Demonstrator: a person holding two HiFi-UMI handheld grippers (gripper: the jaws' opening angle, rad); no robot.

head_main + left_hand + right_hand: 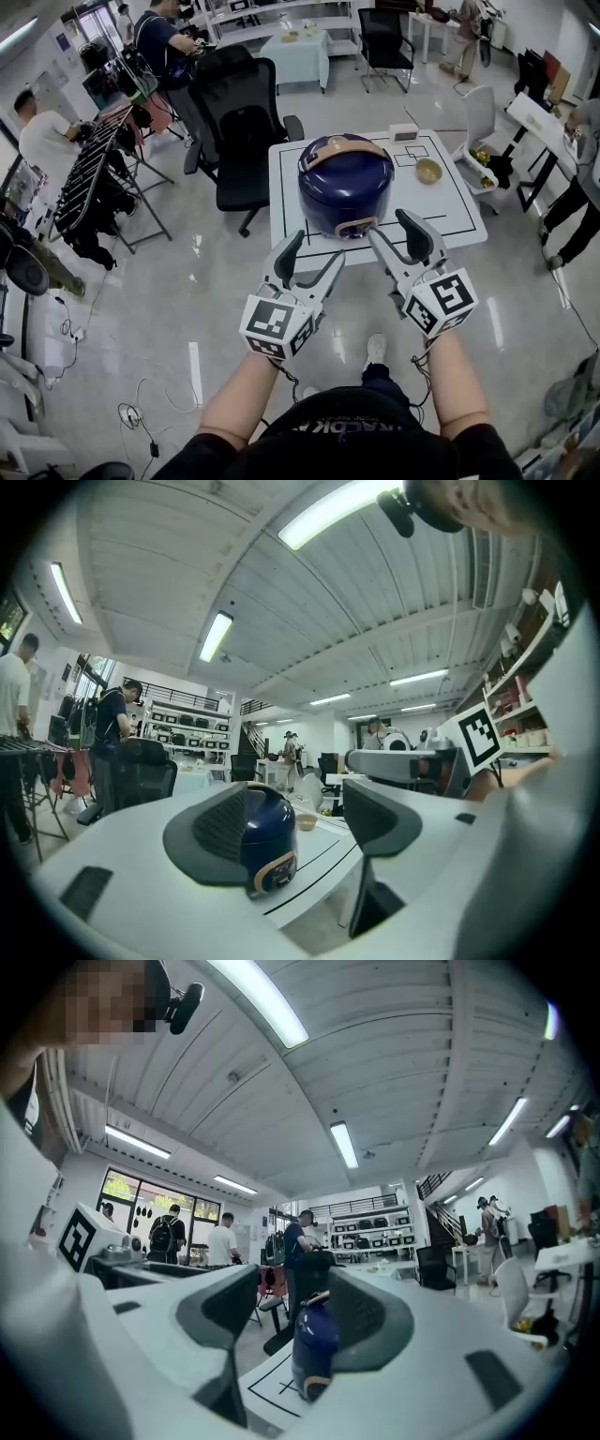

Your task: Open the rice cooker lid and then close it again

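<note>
Plainly upright, rice cooker (345, 192) — latch (357, 227) faces the person.

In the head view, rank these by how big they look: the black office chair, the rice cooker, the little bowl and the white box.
1. black office chair
2. rice cooker
3. little bowl and white box: about alike, so unranked

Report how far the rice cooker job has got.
Nothing looks done: the lid sits closed on the rice cooker. In hand: left gripper and right gripper, both open and empty, held just short of it. Left: open the lid, then close it.
</note>
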